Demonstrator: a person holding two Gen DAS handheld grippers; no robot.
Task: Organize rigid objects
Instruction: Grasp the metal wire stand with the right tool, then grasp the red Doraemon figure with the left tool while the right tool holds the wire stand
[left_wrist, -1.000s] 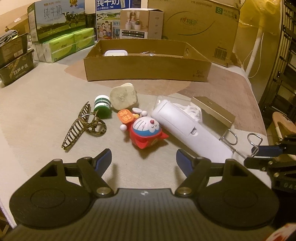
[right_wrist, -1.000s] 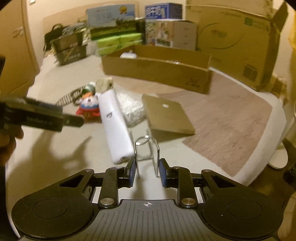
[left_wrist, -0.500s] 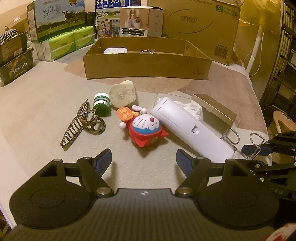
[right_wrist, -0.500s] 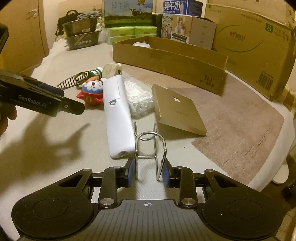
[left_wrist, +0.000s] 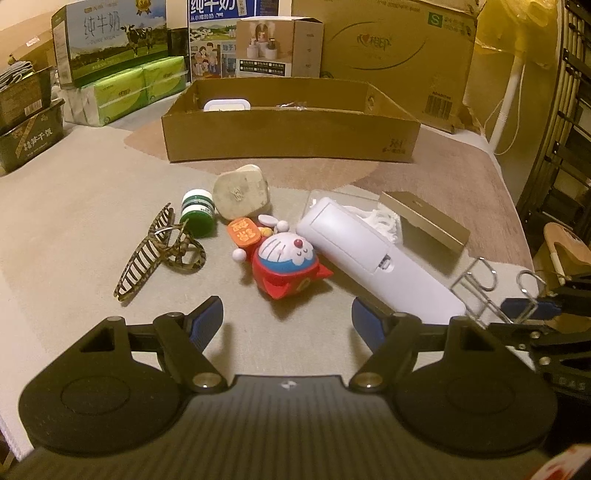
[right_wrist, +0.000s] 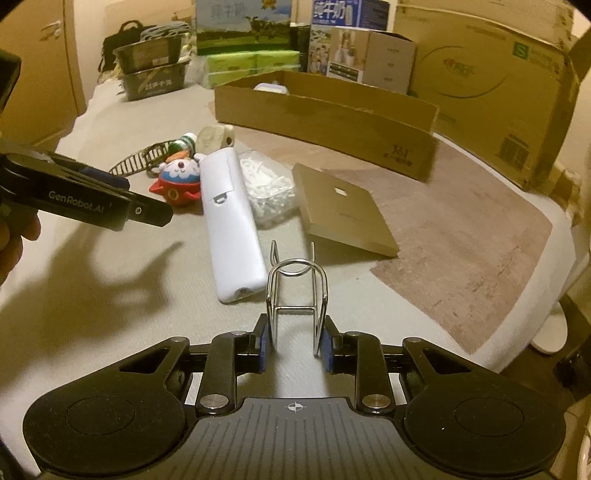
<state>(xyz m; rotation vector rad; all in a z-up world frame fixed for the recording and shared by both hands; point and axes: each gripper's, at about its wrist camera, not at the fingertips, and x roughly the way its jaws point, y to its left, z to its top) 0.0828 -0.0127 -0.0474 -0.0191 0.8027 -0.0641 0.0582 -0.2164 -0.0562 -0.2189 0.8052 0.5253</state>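
Observation:
My right gripper (right_wrist: 293, 349) is shut on a bent metal wire rack (right_wrist: 297, 291) and holds it above the surface; the rack also shows in the left wrist view (left_wrist: 484, 291). My left gripper (left_wrist: 287, 320) is open and empty, hovering just before a red and blue Doraemon toy (left_wrist: 286, 264). Around the toy lie a white remote-shaped case (left_wrist: 373, 258), a green-capped jar (left_wrist: 197, 216), a beige plug (left_wrist: 240, 195), a striped hair claw (left_wrist: 155, 254), a clear box of white bits (right_wrist: 266, 192) and a flat gold box (right_wrist: 343, 210).
A long low cardboard tray (left_wrist: 291, 138) stands behind the objects with a white item (left_wrist: 226, 105) inside. Big cartons (left_wrist: 399, 62), milk boxes (left_wrist: 110, 40) and dark baskets (left_wrist: 26, 122) line the back. The surface's edge drops off at right (right_wrist: 535, 295).
My right gripper has lifted the wire rack up and turned toward the cardboard tray. My left gripper has drifted slightly closer to the toy, still open.

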